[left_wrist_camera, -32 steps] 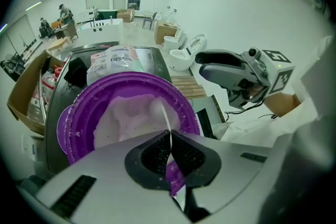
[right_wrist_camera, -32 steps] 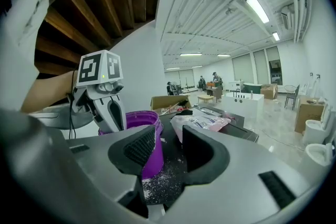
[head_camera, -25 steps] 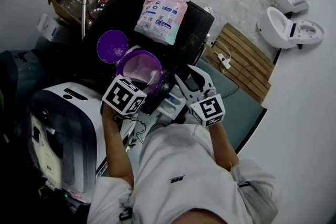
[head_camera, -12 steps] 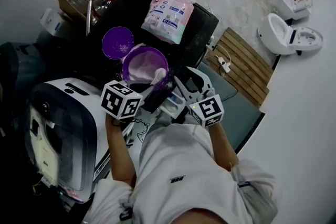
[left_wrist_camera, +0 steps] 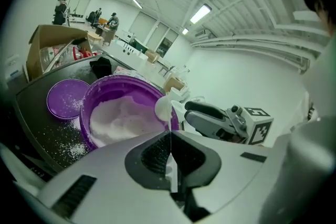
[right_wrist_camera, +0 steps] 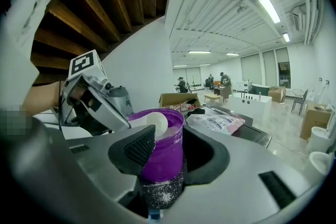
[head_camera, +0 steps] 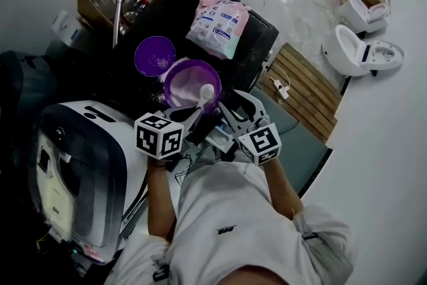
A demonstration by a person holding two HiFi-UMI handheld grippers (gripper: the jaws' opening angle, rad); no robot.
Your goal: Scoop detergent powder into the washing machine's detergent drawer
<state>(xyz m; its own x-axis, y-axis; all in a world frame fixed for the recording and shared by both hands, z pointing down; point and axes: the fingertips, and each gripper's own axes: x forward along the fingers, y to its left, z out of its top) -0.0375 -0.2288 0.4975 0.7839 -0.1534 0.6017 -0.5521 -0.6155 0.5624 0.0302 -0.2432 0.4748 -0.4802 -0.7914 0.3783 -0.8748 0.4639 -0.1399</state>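
Detergent powder [head_camera: 187,85] fills the purple tub [head_camera: 172,77] on the dark tabletop [head_camera: 250,43], with the lid [head_camera: 154,55] just beside the tub. The left gripper's [left_wrist_camera: 170,136] jaws are clenched on the white scoop's [head_camera: 207,93] handle, its bowl at the tub's rim. The right gripper's [head_camera: 239,105] jaws stand released near the tub.

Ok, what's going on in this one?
A person works two handheld grippers beside a washing machine. The left gripper is shut on the handle of a white scoop, whose bowl sits at the near rim of an open purple tub of powder. The right gripper hangs open next to the tub, holding nothing. The lid lies beside the tub, and the detergent drawer is pulled out below the grippers.
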